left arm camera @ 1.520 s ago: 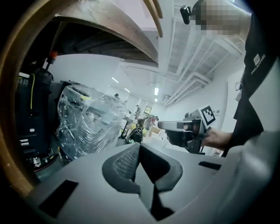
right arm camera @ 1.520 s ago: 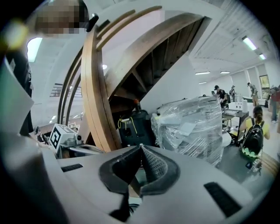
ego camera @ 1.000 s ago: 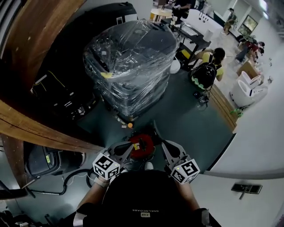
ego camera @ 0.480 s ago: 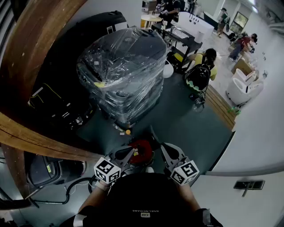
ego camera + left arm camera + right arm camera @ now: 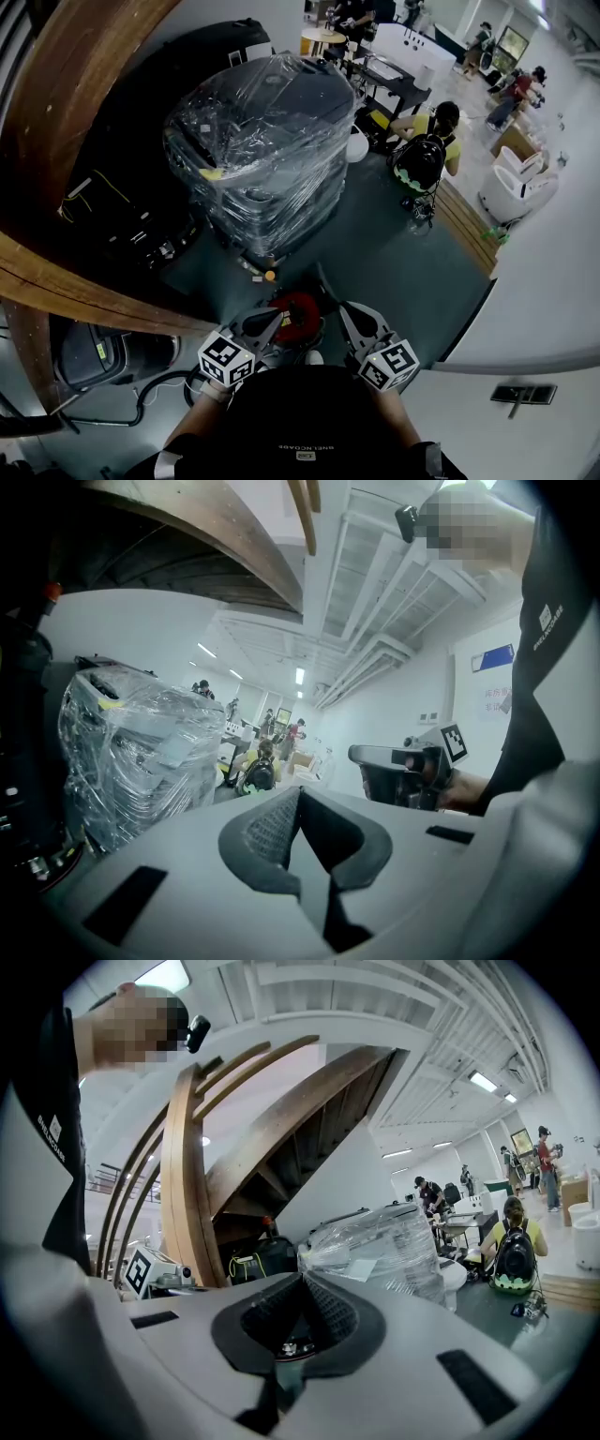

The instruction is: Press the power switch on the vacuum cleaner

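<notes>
Little has shifted in the past second: the left gripper (image 5: 274,317) and right gripper (image 5: 345,311) stay low in front of the person, each with jaws together and nothing between them. The red vacuum (image 5: 300,309) sits on the dark floor (image 5: 394,253) between their tips; whether either touches it cannot be told. Beyond stands a tall stack wrapped in clear film (image 5: 262,150), beside a curved wooden beam (image 5: 56,122). Farther off, a seated person (image 5: 433,141) with a backpack faces away.
</notes>
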